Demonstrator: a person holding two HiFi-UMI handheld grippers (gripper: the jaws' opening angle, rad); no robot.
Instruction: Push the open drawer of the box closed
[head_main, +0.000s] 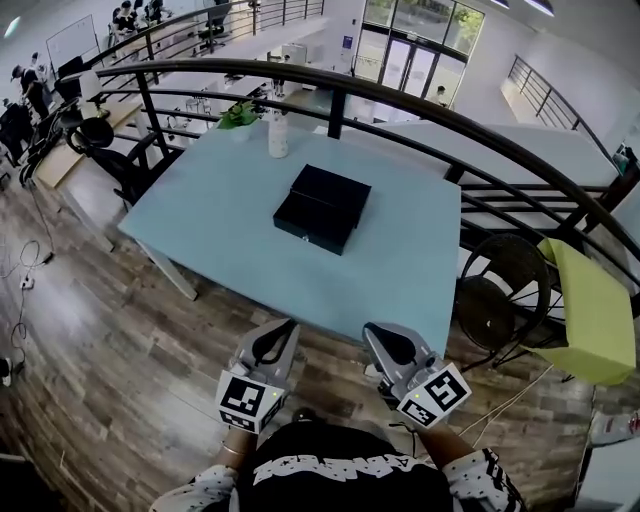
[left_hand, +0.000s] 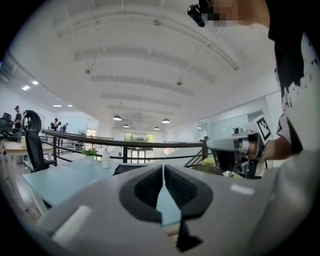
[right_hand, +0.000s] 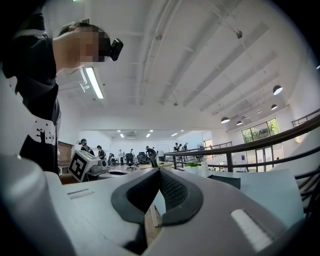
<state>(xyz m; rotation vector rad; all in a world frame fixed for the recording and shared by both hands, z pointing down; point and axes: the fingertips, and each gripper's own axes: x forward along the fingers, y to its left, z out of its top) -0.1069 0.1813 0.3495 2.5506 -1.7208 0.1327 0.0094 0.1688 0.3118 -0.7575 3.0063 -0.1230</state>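
Note:
A black box (head_main: 323, 205) lies in the middle of the light blue table (head_main: 220, 230), its drawer (head_main: 309, 226) pulled out a little toward me. Both grippers hang well short of the table's near edge, close to my body. My left gripper (head_main: 279, 331) is shut and holds nothing. My right gripper (head_main: 371, 334) is likewise shut and empty. In the left gripper view the jaws (left_hand: 163, 168) meet at their tips, with the box (left_hand: 131, 167) far beyond. The right gripper view shows its tips (right_hand: 159, 171) pressed together and the box (right_hand: 235, 181) off to the right.
A white bottle (head_main: 278, 131) and a green plant (head_main: 238, 115) stand at the table's far edge, against a curved black railing (head_main: 420, 105). A black stool (head_main: 497, 290) and a green seat (head_main: 590, 310) sit right of the table. Wood floor lies around me.

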